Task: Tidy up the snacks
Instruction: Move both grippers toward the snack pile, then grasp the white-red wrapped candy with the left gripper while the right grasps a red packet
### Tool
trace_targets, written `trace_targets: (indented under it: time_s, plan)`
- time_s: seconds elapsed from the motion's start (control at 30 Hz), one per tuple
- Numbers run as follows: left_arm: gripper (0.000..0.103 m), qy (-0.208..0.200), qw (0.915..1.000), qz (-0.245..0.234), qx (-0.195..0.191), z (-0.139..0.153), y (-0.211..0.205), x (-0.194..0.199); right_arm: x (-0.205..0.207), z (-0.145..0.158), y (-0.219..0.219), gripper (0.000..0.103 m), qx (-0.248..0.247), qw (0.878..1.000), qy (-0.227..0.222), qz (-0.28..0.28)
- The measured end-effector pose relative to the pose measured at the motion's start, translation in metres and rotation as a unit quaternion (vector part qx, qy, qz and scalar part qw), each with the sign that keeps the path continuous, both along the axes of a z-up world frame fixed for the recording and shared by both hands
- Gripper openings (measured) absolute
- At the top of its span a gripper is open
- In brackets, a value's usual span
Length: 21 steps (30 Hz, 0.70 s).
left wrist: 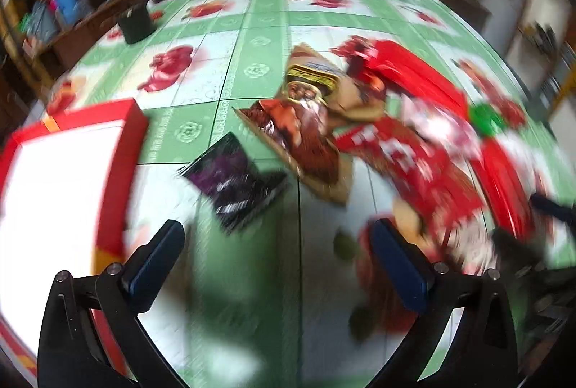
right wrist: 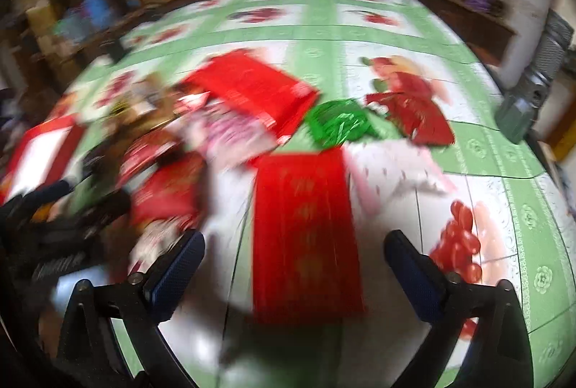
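Both grippers, left (left wrist: 277, 244) and right (right wrist: 293, 255), gaped wide, empty; snack packets (left wrist: 406, 157) lay scattered, red box (left wrist: 118, 150) unfilled.

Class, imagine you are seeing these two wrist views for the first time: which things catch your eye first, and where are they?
A jumble of snack packets, mostly red, sprawls across the green-and-white flowered tablecloth. In the right wrist view a long red packet lies straight ahead of the open right gripper, with a shiny green packet just beyond it. At the left of the left wrist view sits a red-rimmed box, and a dark purple packet lies ahead of the open left gripper.
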<state>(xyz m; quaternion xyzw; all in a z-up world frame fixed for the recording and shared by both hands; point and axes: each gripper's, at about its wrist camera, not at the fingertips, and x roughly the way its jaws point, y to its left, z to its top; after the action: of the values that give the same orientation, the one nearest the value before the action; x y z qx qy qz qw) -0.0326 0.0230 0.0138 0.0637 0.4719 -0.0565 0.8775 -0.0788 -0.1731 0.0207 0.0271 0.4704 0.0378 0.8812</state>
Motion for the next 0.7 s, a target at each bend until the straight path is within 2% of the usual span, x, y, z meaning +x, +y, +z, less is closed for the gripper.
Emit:
trace_targets:
  time_s: [0.1, 0.2, 0.37, 0.43, 0.6, 0.7]
  plan:
    - [0.103, -0.072, 0.9953, -0.045, 0.046, 0.019, 0.003, -0.039, -0.042, 0.023, -0.036, 0.1, 0.009, 0.998, -0.065, 0.005]
    - [0.103, -0.091, 0.992, -0.064, 0.06, 0.023, 0.008, -0.06, -0.072, 0.035, -0.067, 0.101, 0.033, 0.993, -0.109, 0.0]
    - [0.103, -0.067, 0.9923, -0.098, 0.036, 0.019, 0.005, -0.076, -0.066, 0.025, -0.081, 0.1, -0.008, 0.996, -0.087, -0.034]
    - [0.103, -0.066, 0.9918, -0.103, 0.034, 0.021, 0.001, -0.077, -0.055, 0.024, -0.082, 0.1, -0.003, 0.995, -0.088, -0.038]
    - [0.103, -0.056, 0.9924, -0.107, 0.022, 0.02, -0.002, -0.083, -0.011, 0.019, -0.079, 0.095, -0.014, 0.998, -0.051, -0.045]
    - [0.103, -0.047, 0.9924, -0.112, 0.02, 0.017, -0.006, -0.085, 0.012, 0.025, -0.08, 0.094, 0.003, 0.997, -0.062, -0.046]
